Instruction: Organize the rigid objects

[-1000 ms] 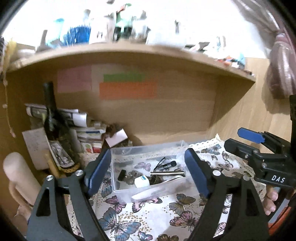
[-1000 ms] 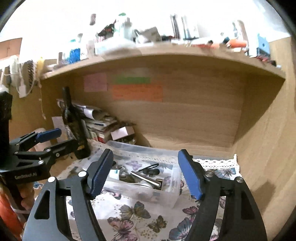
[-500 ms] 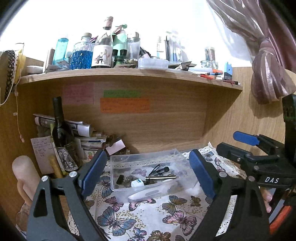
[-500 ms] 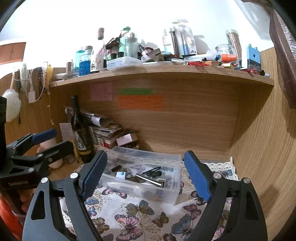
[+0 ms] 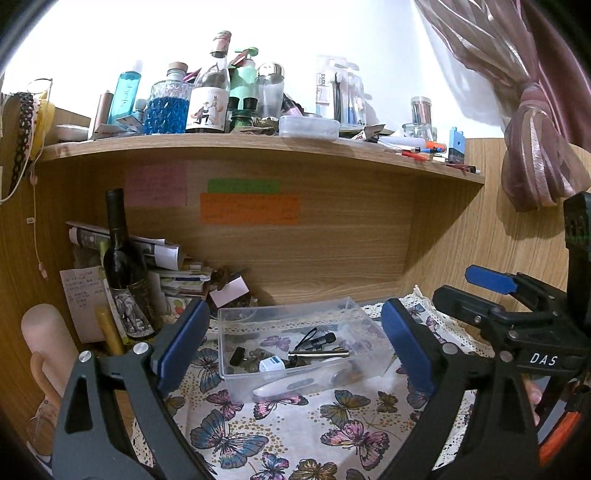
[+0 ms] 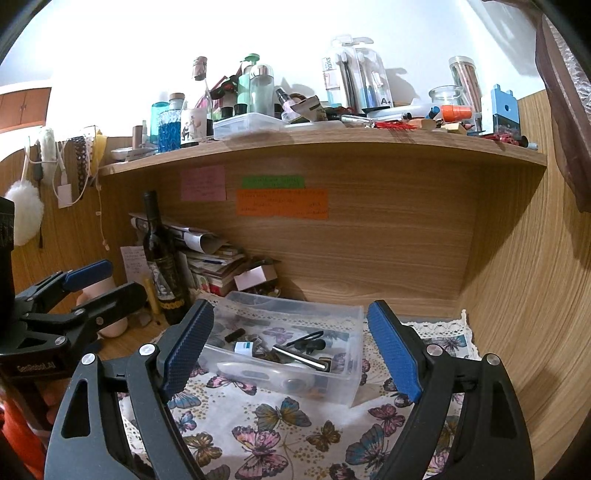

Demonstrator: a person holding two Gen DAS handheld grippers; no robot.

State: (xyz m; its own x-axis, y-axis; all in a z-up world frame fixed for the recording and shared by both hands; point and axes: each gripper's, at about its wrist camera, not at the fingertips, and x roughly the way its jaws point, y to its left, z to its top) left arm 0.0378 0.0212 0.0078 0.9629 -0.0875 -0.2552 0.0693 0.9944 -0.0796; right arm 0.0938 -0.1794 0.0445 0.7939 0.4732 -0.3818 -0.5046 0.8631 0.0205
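A wood-grain desk alcove (image 6: 369,236) stood under a cluttered shelf (image 5: 258,146) against a bright white wall (image 6: 295,26). Pink, green and orange notes (image 5: 249,208) were stuck on its back panel. A mauve curtain (image 5: 535,155), apparently knotted, hung at the right. A butterfly-print cloth (image 6: 277,424) covered the desktop.

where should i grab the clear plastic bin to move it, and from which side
Grip the clear plastic bin by a thin upright wall, probably the bare near right corner, coming down from above with one pad inside and one outside. It looks too wide to span with an open gripper, and small items lie loose across the floor, so stay at the rim.
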